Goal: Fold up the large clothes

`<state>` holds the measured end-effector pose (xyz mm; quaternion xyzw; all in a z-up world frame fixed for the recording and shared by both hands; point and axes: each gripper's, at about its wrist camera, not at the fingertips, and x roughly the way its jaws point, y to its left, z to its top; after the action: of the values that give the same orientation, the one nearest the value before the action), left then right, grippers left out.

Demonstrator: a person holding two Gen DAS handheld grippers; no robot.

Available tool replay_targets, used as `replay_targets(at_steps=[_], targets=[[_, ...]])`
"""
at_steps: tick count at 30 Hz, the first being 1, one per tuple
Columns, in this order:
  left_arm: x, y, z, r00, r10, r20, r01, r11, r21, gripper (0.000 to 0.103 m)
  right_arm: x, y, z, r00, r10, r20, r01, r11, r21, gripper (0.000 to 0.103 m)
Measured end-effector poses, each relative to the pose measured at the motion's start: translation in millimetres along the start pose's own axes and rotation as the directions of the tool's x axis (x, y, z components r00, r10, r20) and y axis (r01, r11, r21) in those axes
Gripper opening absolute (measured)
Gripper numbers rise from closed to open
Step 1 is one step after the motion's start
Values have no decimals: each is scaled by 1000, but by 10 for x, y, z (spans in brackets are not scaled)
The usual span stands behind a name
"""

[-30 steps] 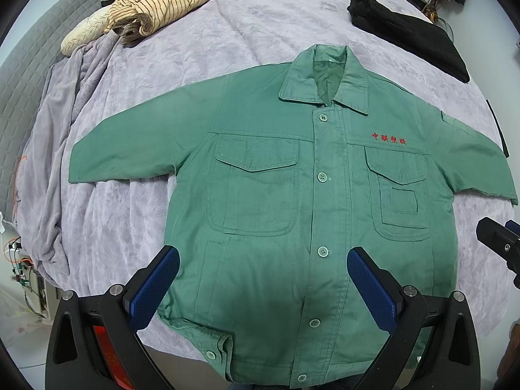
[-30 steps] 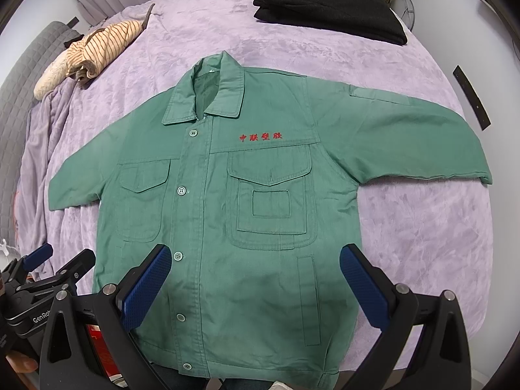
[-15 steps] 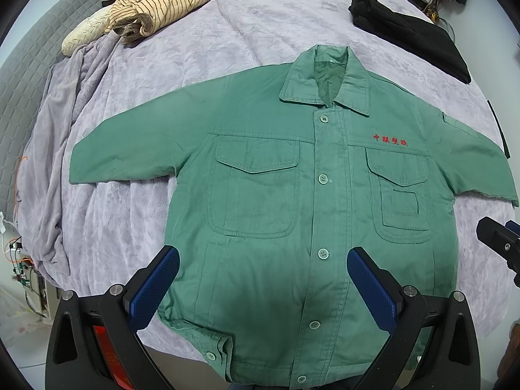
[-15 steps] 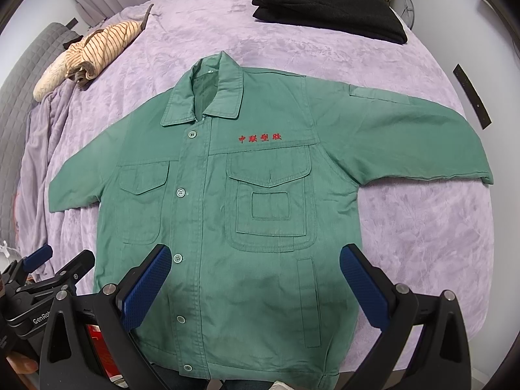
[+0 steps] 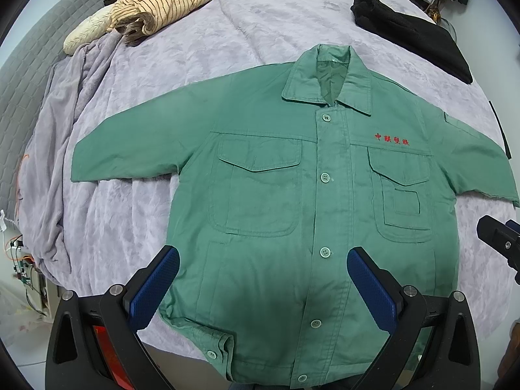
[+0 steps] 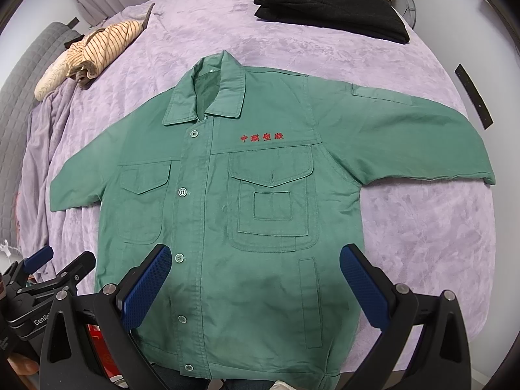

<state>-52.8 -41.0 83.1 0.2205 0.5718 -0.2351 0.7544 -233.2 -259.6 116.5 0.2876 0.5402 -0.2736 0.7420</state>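
No visible change since earlier.

We look from two wrist fisheyes held above the near edge of the bed [image 5: 266,32], both facing forward and down along their open jaws. The left view sits toward the left, the right view toward the right. Both share the green jacket [image 5: 269,195] [image 6: 208,227], striped garment [image 5: 162,3] [image 6: 107,42] and black garment [image 5: 406,29] [image 6: 331,13].
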Motion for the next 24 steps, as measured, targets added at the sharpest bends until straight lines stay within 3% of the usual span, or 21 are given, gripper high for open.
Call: replay_targets(at_steps=[15, 24], targets=[[-4, 57, -41, 1000, 13, 0, -13, 1000, -17, 103, 31, 40, 7, 1000, 19, -1, -19, 1000, 0, 103], [193, 395, -30, 998, -50, -38, 47, 997, -66, 103, 193, 225, -49, 999, 35, -37, -34, 999, 10, 103]])
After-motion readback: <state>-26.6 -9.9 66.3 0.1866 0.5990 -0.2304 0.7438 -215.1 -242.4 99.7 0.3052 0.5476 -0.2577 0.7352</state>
